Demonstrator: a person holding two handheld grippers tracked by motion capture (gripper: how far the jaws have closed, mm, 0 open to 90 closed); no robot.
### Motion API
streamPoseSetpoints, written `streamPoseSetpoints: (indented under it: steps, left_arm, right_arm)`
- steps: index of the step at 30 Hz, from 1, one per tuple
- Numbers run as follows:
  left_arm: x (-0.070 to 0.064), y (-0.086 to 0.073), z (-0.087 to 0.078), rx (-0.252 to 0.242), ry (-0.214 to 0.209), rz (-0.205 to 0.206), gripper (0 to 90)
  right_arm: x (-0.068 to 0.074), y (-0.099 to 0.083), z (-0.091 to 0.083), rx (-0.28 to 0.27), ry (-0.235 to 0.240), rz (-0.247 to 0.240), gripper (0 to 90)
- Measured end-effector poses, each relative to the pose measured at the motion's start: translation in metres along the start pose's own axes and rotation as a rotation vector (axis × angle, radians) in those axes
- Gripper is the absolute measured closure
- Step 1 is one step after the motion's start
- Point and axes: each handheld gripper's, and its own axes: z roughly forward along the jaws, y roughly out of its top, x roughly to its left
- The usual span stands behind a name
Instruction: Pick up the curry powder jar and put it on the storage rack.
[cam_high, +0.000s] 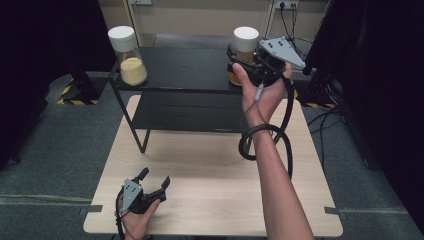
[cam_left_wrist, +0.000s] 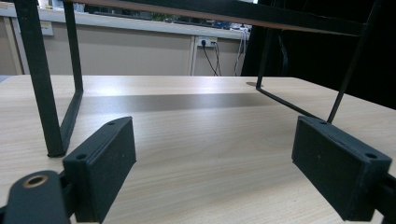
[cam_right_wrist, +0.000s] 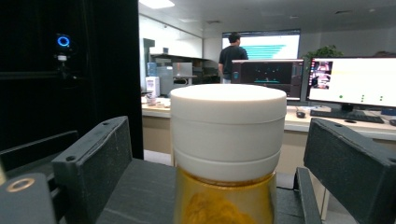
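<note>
I have the right gripper (cam_high: 239, 56) up at the top shelf of the black rack (cam_high: 190, 67), its jaws spread wide on either side of a glass jar (cam_right_wrist: 228, 154) at about one o'clock on the table; the jar has a thick white ribbed lid (cam_right_wrist: 228, 126) and amber-yellow contents, and neither pad touches it. A second jar (cam_high: 127, 56) with a white lid and pale yellow grains stands at the shelf's eleven o'clock corner. My left gripper (cam_high: 154, 181) rests low at seven o'clock on the light wooden table (cam_high: 215, 200), jaws open with nothing between them.
</note>
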Motion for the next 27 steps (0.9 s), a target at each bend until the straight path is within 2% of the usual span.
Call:
streamPoseSetpoints:
  steps: [12,17,27]
  left_arm:
    - [0.0,0.0,0.0,0.0,0.002,-0.001,12.7]
    - [-0.001,0.0,0.0,-0.001,0.003,0.003,12.7]
    - [-0.001,0.0,0.0,-0.001,0.004,0.004,12.8]
  right_arm:
    - [0.004,-0.007,-0.018,-0.003,0.028,-0.04,6.7]
    - [0.008,-0.009,-0.024,-0.005,0.027,-0.072,6.6]
    - [0.008,-0.014,-0.034,0.0,0.018,-0.089,6.5]
